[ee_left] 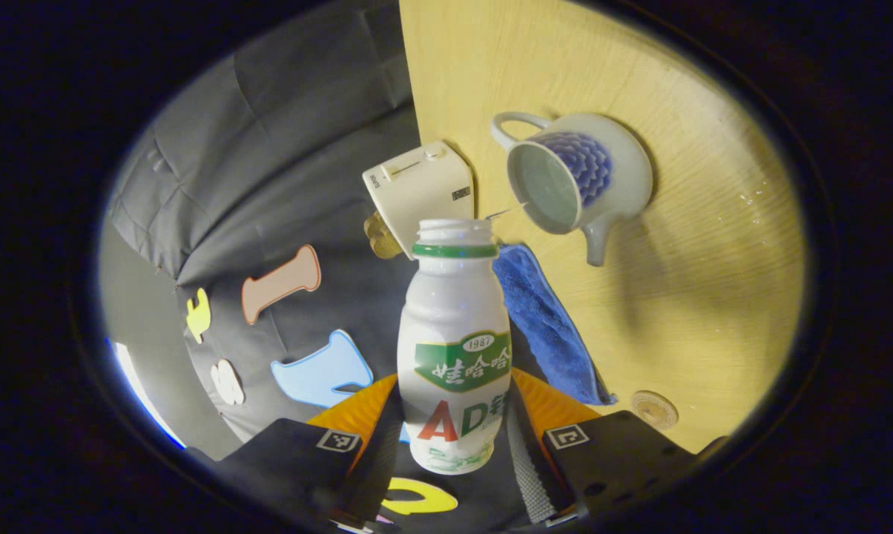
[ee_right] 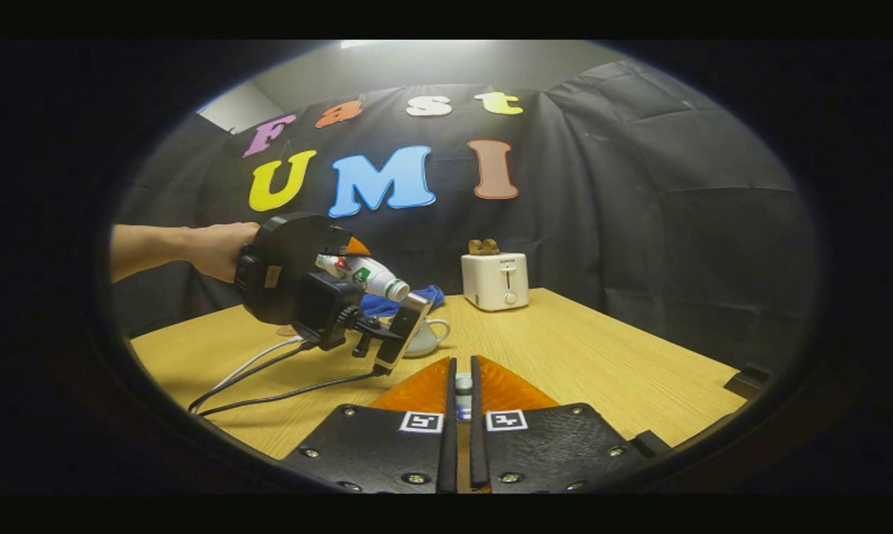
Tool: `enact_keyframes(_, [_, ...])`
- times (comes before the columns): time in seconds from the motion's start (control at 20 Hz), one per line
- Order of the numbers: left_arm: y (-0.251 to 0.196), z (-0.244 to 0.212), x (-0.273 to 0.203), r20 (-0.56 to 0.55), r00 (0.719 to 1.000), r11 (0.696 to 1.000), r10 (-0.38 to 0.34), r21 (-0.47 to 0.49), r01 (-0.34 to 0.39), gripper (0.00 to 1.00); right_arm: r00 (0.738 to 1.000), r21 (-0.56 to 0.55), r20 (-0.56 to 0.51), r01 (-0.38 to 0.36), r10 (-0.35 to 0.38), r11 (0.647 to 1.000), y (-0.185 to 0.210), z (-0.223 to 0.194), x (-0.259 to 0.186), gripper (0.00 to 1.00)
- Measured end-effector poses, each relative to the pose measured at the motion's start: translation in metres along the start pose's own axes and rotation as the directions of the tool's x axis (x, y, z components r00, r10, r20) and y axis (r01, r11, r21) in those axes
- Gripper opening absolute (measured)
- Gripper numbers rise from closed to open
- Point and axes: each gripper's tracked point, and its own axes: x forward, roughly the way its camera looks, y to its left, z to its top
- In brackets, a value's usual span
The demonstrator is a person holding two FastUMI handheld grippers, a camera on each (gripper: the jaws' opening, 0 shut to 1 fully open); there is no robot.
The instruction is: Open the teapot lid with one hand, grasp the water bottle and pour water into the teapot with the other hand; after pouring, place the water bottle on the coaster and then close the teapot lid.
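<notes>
- The water bottle, uncapped, marked "1987" and "AD", is clamped in the left gripper.
- The lidless teapot is seen at 1 o'clock.
- The teapot lid is pinched by the right gripper, nearly closed.

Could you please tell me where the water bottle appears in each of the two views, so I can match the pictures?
Left gripper view: the water bottle stands at centre bottom, held between this hand-held gripper's fingers, its open mouth towards the teapot.
Right gripper view: the bottle is left of centre, tilted, in the other hand-held gripper above the teapot.
Shared landmark: the white toaster at the table's far edge.
</notes>
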Motion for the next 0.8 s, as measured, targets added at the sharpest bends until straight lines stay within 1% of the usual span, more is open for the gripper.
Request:
enact_keyframes(0.35, [0.000,0.008,-0.005,0.008,1.000,0.999,-0.006,0.046,0.006,0.76,1.000,0.013,0.009,0.009,-0.009,1.000,-0.006,0.002,-0.001,0.07])
enact_keyframes(0.55, [0.003,0.013,-0.008,0.011,1.000,0.997,0.003,0.082,-0.004,0.76,1.000,0.009,0.009,0.015,-0.015,1.000,-0.006,0.002,-0.003,0.07])
enact_keyframes(0.8, [0.002,0.009,-0.006,0.005,1.000,0.995,-0.004,0.102,0.004,0.76,1.000,0.003,0.014,0.016,-0.016,1.000,-0.005,0.005,-0.005,0.07])
